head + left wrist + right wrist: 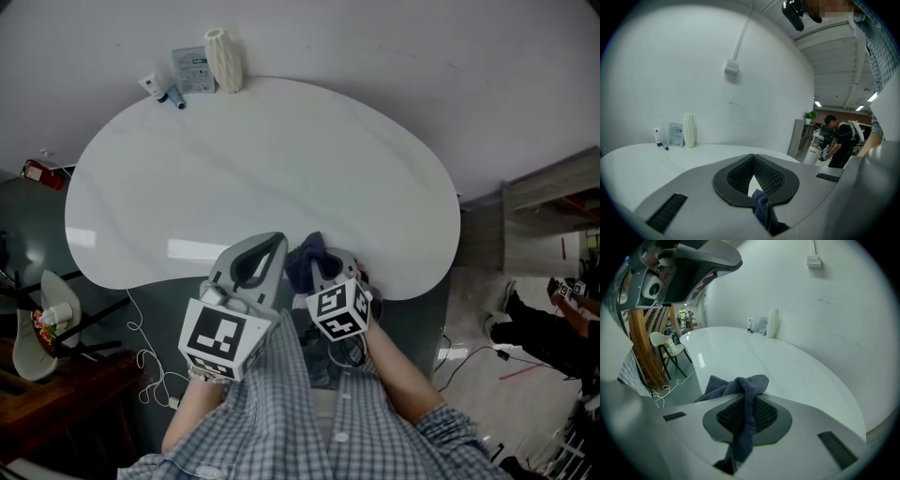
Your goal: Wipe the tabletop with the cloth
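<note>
Cloth (305, 258): dark blue, bunched at the table's near edge between your two grippers, with both of them gripping it. No view shows whether it touches the top.
Chair (37, 323): pale, on the floor off the table's left end.
Table (281, 159): white, glossy and kidney-shaped, with its far side against a white wall.
Tube (150, 84): small and white, at the far left rim by the wall.
Pen (177, 100): lying just right of the tube.
Card (192, 67): propped between the tube and the vase.
Vase (223, 58): white, ribbed and upright, just right of the card.
Left gripper (752, 158): your jaws meet at the tips, with a small fold of cloth nipped low between the pads. It points across the table toward the wall.
Right gripper (749, 399): your jaws are closed on the cloth, which runs up between the pads and spills over the tips in a loose bunch.
Person (534, 323): in dark clothes, well off to the right, beyond the table.
</note>
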